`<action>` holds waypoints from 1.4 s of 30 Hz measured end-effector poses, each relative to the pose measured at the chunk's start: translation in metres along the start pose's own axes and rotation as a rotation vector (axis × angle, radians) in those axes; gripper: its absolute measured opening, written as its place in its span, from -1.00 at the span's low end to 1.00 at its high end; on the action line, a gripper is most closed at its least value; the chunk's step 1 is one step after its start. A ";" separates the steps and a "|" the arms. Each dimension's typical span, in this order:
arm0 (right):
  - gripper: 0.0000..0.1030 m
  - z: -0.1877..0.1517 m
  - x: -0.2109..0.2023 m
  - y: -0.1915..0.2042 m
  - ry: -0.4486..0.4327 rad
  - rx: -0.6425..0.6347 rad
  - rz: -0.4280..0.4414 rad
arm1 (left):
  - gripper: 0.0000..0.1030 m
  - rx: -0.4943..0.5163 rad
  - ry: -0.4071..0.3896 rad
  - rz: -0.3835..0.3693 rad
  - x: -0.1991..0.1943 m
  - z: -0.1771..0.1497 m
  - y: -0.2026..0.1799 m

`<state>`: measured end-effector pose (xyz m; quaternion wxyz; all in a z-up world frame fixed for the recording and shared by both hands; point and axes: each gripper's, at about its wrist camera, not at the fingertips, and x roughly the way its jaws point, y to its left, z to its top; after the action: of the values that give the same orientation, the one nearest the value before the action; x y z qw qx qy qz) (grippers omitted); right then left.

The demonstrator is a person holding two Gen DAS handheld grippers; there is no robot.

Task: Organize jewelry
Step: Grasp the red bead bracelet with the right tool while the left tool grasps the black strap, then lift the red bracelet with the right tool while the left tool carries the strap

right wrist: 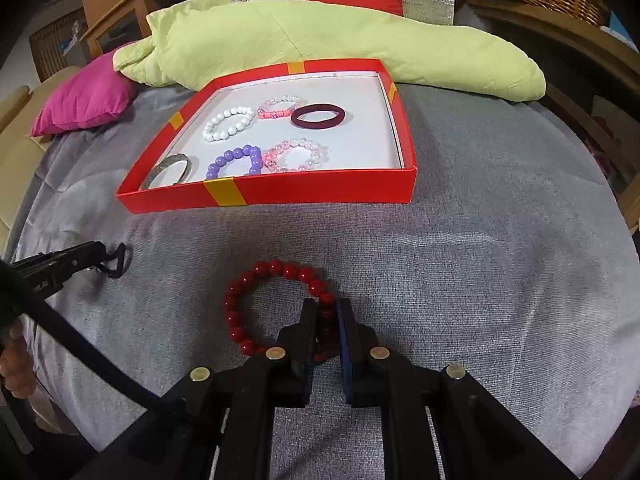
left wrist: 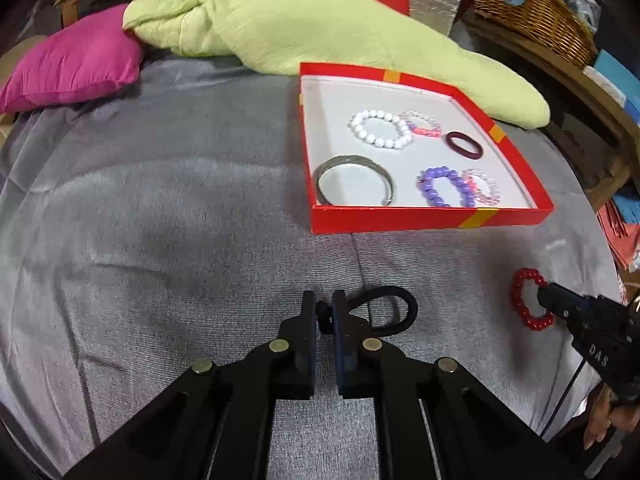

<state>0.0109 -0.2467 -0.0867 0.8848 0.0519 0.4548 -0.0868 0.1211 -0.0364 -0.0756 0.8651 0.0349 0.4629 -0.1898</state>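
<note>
Left gripper is clamped on a black band, pinching one end; the rest of the loop lies on the grey cover near its front edge. Right gripper is closed on a red bead bracelet, pads squeezing the beads on one side, rest flat on the cover near the front edge, well apart from the band.

Red box sits w/ its back edge against a green pillow at the rear of the cover. Inside: white bracelet, pink bracelet, maroon band along the back; silver bangle, purple bracelet, clear-pink bracelet along the front wall. Purple & clear-pink touch. Magenta cushion at the rear left corner.
</note>
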 end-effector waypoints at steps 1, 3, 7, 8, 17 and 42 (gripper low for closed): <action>-0.79 0.000 -0.001 -0.001 -0.004 0.003 0.008 | -0.86 0.013 -0.007 -0.001 -0.002 -0.001 -0.001; -0.79 0.000 -0.003 -0.002 -0.011 0.008 0.020 | -0.88 0.030 -0.015 -0.004 -0.006 -0.003 -0.002; -0.79 0.002 -0.009 -0.007 -0.033 0.048 0.052 | -0.89 0.058 -0.038 -0.037 -0.020 -0.007 -0.005; -0.79 0.003 -0.013 -0.009 -0.044 0.058 0.062 | -0.89 0.067 -0.046 -0.043 -0.023 -0.008 -0.007; -0.79 0.008 -0.030 -0.014 -0.116 0.110 0.113 | -0.89 0.103 -0.081 -0.069 -0.040 -0.012 -0.019; -0.79 0.010 -0.059 -0.020 -0.237 0.143 0.235 | -0.89 0.216 -0.103 -0.071 -0.043 -0.020 -0.047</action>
<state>-0.0185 -0.2617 -0.0332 0.9304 0.1571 0.3307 -0.0204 0.0665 -0.0623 -0.0467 0.8718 0.1016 0.3956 -0.2705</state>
